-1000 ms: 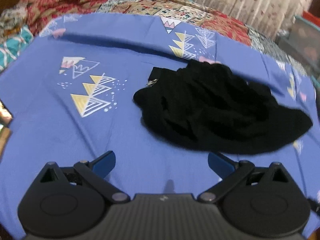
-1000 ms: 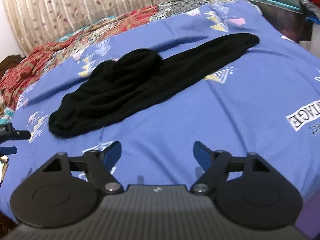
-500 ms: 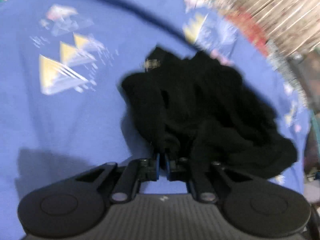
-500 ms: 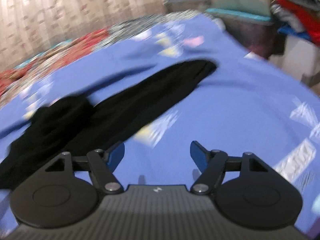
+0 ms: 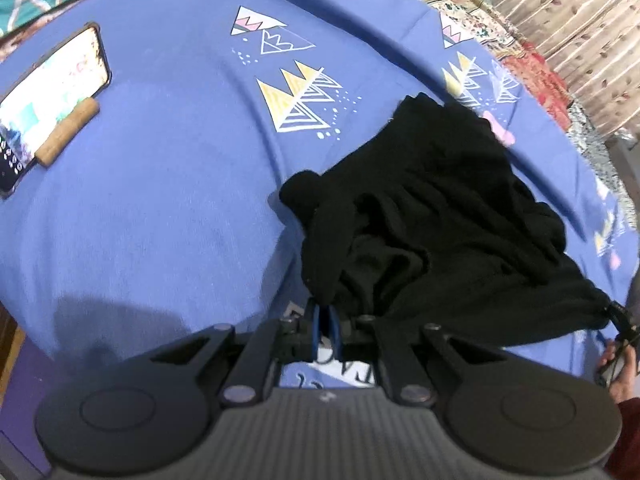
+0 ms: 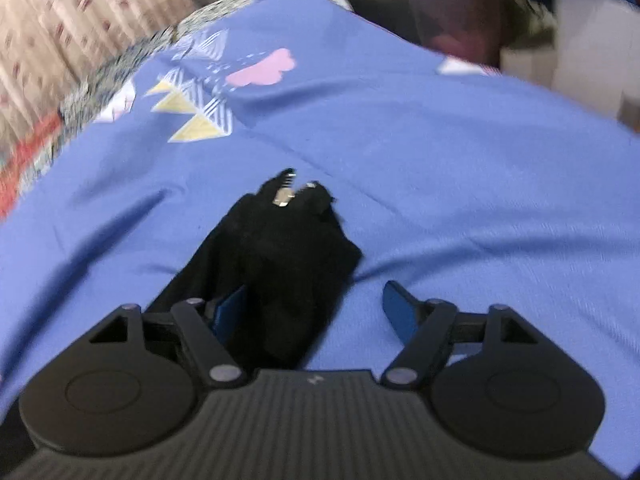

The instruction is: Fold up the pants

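In the left wrist view, the left gripper [image 5: 325, 330] has its blue pads pinched together on an edge of the black pants [image 5: 440, 236], soft knit fabric bunched in heavy folds on the blue bedsheet [image 5: 168, 208]. Only this view shows a phone [image 5: 44, 108] with a lit screen, well left of the pants, propped on a wooden stick [image 5: 66, 132].

In the right wrist view, blurred, the right gripper [image 6: 316, 312] has jaws part-way apart that have just been closing; a narrow end of the pants [image 6: 288, 248] lies between them against the left pad, the right pad clear of it. A small metallic piece [image 6: 282, 198] glints at the cloth's far tip.
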`<state>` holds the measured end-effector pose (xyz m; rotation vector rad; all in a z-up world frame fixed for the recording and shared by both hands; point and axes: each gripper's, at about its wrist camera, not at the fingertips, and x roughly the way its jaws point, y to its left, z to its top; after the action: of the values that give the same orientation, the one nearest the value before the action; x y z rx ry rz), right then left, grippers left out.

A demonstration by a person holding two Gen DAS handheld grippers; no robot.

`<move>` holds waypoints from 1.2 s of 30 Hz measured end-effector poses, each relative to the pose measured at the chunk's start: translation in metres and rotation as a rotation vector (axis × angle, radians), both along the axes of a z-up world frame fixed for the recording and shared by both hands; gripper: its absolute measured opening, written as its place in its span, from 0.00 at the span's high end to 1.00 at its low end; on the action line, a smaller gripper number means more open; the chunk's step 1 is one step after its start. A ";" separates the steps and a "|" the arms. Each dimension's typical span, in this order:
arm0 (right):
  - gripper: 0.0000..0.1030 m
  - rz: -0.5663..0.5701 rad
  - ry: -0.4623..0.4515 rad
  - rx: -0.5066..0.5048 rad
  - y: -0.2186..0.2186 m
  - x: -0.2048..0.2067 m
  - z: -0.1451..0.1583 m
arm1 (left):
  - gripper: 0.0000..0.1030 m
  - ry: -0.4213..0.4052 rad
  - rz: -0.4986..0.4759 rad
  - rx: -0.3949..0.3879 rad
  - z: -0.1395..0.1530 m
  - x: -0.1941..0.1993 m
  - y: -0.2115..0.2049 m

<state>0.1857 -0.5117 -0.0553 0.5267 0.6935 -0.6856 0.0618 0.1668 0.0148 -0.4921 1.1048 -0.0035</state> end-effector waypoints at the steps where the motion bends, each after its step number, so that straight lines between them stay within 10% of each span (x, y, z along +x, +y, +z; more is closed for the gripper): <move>1: 0.81 0.033 0.046 -0.042 0.005 0.005 0.000 | 0.94 0.000 0.005 0.002 0.001 0.003 0.002; 14: 0.92 0.055 -0.128 -0.079 0.023 -0.116 0.102 | 0.94 -0.088 0.003 -0.012 0.048 -0.035 0.024; 21: 0.92 -0.041 -0.061 -0.116 0.021 -0.185 0.084 | 0.94 -0.026 -0.001 -0.022 0.028 -0.075 0.041; 26: 0.53 -0.139 0.119 -0.021 0.015 -0.217 0.034 | 0.90 0.074 -0.058 0.216 -0.014 -0.088 0.017; 36: 0.50 -0.185 -0.037 -0.150 0.046 -0.227 0.075 | 0.88 -0.128 0.032 0.143 0.013 -0.117 0.067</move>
<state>-0.0418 -0.4657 0.0196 0.4675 0.5576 -0.8917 -0.0553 0.2341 0.0282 -0.3755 0.9637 0.0706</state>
